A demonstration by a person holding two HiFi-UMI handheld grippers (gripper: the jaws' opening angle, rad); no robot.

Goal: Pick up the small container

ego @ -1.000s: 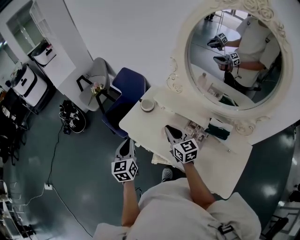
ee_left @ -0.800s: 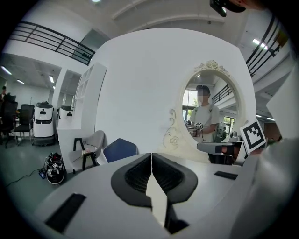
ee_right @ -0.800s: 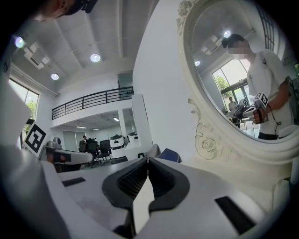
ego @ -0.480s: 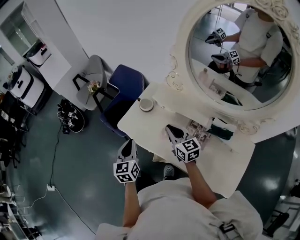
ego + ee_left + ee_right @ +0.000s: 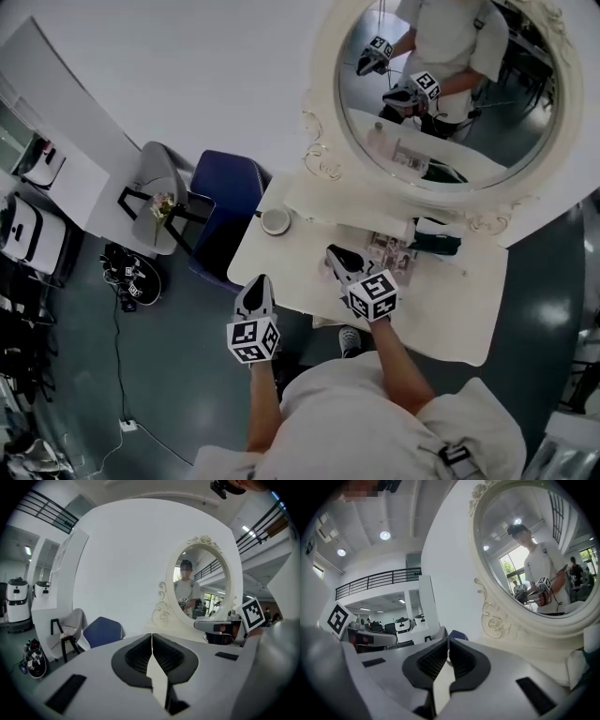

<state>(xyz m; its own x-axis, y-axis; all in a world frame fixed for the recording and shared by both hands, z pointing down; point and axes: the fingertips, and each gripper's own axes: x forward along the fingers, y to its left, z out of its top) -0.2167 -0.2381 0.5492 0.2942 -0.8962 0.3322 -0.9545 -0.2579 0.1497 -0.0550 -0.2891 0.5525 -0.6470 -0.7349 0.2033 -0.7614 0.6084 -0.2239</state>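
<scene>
The small container (image 5: 275,221), a round pale dish with a dark rim, sits at the left end of the white dressing table (image 5: 450,319). My right gripper (image 5: 334,255) is shut and empty over the middle of the table, to the right of the dish and nearer to me. My left gripper (image 5: 256,282) is shut and empty, just off the table's front left edge, below the dish. Their jaws meet in the left gripper view (image 5: 151,639) and in the right gripper view (image 5: 448,644). Neither gripper view shows the dish.
An oval mirror (image 5: 450,94) in an ornate frame stands at the back of the table. A dark pouch (image 5: 433,244) and a printed sheet (image 5: 386,251) lie right of my right gripper. A blue chair (image 5: 225,192) and a grey chair (image 5: 155,192) stand left of the table.
The head view has swung, so the table and mirror sit further left and higher in the picture. Both grippers stay shut and keep about the same place relative to the table.
</scene>
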